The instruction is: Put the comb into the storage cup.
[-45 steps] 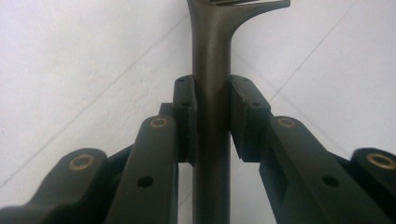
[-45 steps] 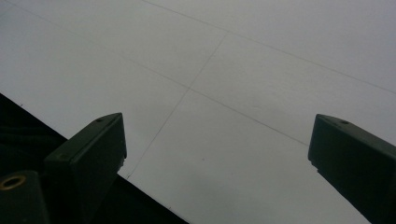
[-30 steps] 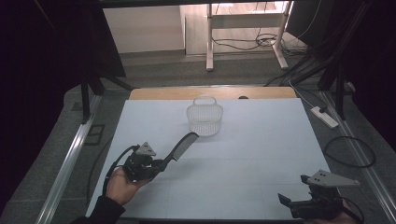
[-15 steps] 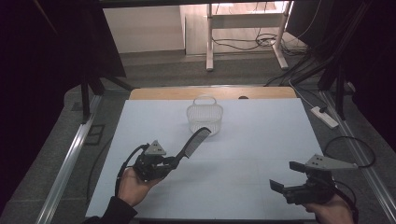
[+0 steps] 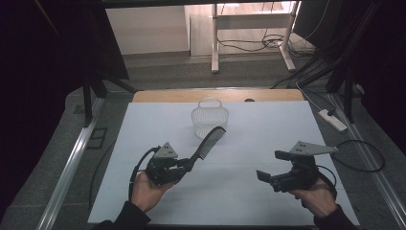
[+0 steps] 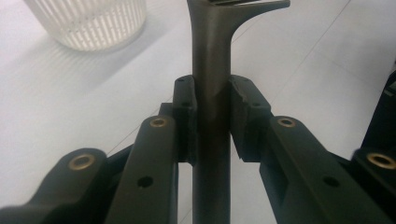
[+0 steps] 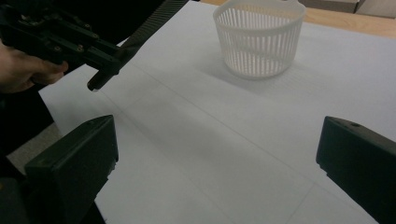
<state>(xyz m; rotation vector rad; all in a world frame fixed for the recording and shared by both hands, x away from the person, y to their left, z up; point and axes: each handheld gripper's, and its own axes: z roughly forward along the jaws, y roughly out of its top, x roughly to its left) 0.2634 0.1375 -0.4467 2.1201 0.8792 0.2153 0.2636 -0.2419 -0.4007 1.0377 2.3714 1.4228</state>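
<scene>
Left gripper (image 5: 187,164) clamped on comb (image 5: 207,143) (near basket (image 5: 209,120)); right gripper (image 5: 270,166) agape, empty.

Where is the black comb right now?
In the high view the black comb sits left of centre, its handle clamped in the left gripper; its toothed end reaches up toward the white basket just behind it.

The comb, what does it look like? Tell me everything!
The comb is black and looks like plastic, with a smooth handle and a row of fine teeth along one edge of its wider end. The left gripper is shut on its handle, one pad pressing each side. It is held off the table, slanting up and away toward the basket, its toothed end right beside the rim. Whether it touches the basket is unclear.
</scene>
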